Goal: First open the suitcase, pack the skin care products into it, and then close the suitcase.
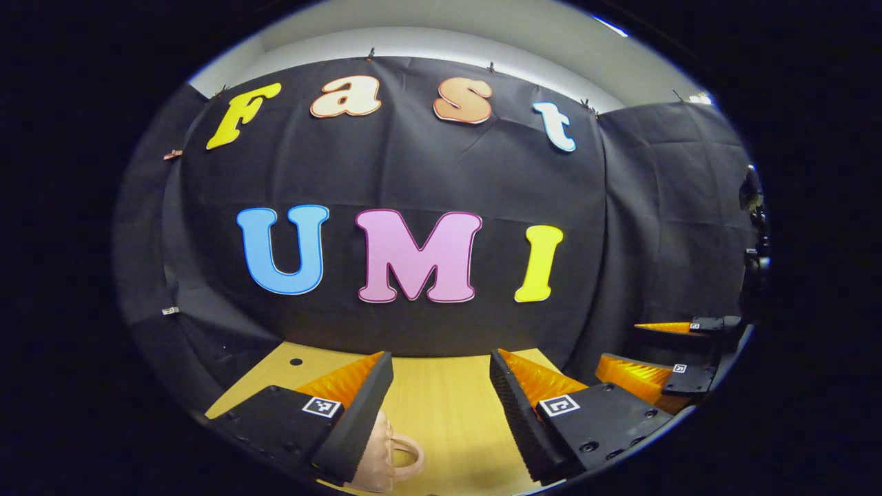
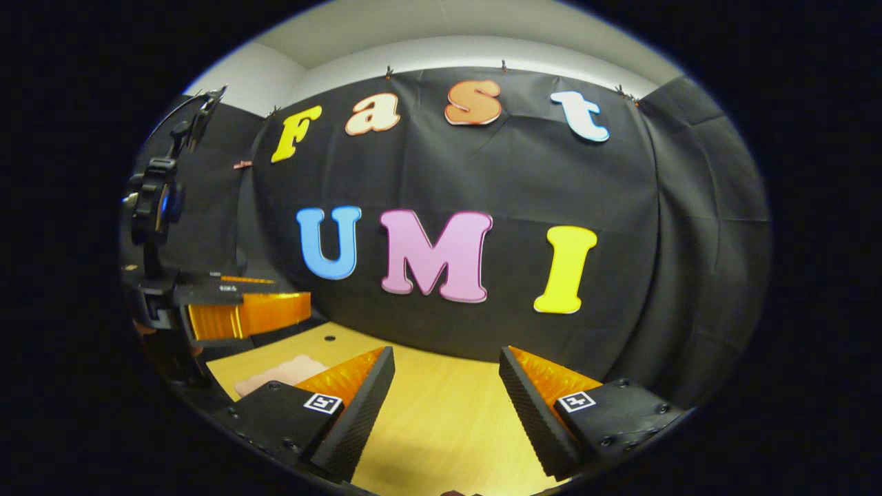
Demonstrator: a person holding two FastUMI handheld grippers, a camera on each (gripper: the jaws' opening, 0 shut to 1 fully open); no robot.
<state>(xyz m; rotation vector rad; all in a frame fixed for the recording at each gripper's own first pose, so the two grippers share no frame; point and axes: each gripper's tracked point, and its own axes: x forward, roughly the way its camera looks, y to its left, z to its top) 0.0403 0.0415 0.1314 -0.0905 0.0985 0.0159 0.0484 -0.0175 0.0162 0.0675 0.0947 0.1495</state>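
While both grippers gape above the table (image 1: 448, 406), the pink suitcase (image 1: 386, 451) lies closed.

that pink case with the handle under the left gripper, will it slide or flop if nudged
The pink case looks moulded, so probably stiff rather than floppy. On the smooth wooden table it would likely slide. Its looped handle seems rigid enough to hook.

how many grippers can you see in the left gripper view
2. The left gripper has its fingers spread apart at the bottom, above the wooden table. The right gripper is at the far right edge, partly cut off, also open.
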